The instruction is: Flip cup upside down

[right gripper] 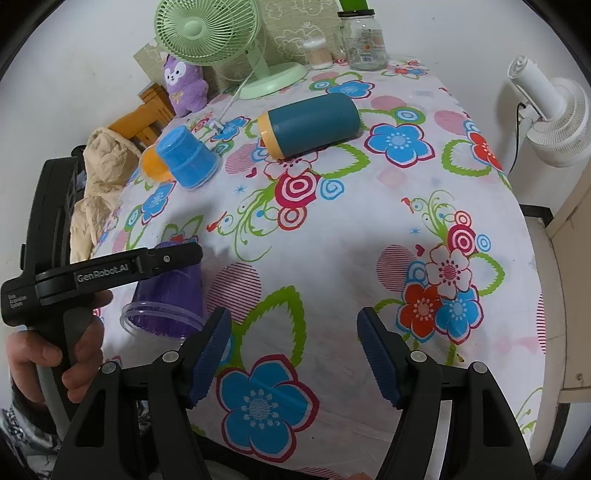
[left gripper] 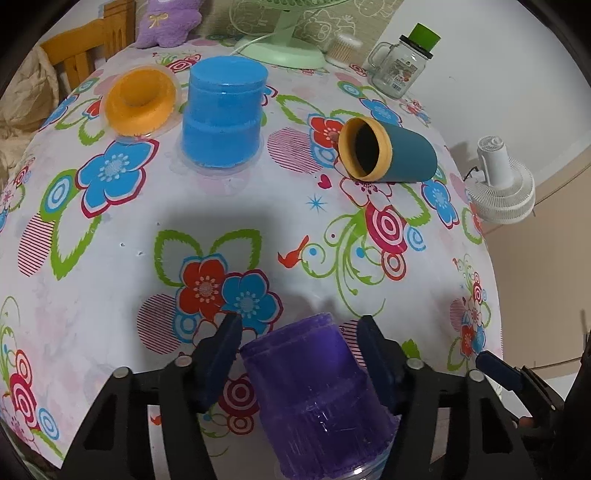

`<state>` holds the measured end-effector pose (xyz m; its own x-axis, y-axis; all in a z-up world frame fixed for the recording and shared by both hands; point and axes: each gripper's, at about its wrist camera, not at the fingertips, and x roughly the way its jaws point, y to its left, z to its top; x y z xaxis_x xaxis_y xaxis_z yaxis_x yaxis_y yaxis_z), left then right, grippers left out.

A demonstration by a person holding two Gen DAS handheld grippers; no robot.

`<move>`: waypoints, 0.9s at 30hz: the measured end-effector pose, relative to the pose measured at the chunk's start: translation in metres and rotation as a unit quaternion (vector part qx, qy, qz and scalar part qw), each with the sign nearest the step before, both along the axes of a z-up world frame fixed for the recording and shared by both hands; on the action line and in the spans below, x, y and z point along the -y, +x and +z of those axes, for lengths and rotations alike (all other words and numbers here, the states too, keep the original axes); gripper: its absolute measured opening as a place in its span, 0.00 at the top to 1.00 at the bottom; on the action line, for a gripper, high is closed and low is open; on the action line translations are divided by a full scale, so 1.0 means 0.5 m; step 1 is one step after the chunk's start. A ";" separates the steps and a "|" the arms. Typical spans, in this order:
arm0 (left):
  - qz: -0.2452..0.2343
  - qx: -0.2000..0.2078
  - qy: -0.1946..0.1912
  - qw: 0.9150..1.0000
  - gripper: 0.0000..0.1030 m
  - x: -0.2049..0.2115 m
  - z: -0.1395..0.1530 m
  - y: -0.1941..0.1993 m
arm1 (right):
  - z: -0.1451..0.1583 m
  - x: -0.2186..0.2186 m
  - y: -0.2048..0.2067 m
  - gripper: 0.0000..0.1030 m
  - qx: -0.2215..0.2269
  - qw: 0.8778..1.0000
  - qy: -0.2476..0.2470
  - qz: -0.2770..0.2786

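A translucent purple cup [left gripper: 317,398] stands upside down, slightly tilted, between the fingers of my left gripper [left gripper: 299,332]. The jaws stand on both sides of it, close to its walls; whether they press it is unclear. It also shows in the right wrist view [right gripper: 170,299], rim down on the table under the left gripper. A blue cup [left gripper: 223,118] stands upside down at the back. An orange cup [left gripper: 140,98] lies on its side beside it. A teal cup with a yellow rim [left gripper: 388,153] lies on its side. My right gripper [right gripper: 293,343] is open and empty above the tablecloth.
A floral tablecloth [left gripper: 110,240] covers the table. At the back stand a green desk fan [right gripper: 207,33], a glass jar with a green lid [left gripper: 400,62], a cotton swab box [left gripper: 341,48] and a purple plush toy [right gripper: 184,85]. A white fan [left gripper: 502,184] stands off the right edge.
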<state>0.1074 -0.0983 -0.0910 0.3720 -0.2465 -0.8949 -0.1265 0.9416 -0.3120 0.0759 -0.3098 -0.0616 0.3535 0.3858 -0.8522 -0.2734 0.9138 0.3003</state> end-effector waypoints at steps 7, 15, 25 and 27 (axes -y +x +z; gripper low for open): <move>0.000 0.002 0.002 1.000 0.42 0.001 0.003 0.000 | 0.002 0.003 0.000 0.28 0.000 1.000 0.001 -0.003; -0.007 0.002 0.009 1.000 0.42 0.004 0.008 -0.004 | 0.000 0.006 0.002 0.28 0.000 1.000 0.000 -0.005; -0.004 -0.012 0.021 1.000 0.27 0.007 0.002 -0.007 | -0.004 0.007 0.003 0.28 -0.001 1.000 -0.003 -0.009; -0.004 -0.015 0.021 1.000 0.26 0.007 0.000 -0.007 | -0.005 0.007 0.003 0.28 -0.002 1.000 -0.004 -0.009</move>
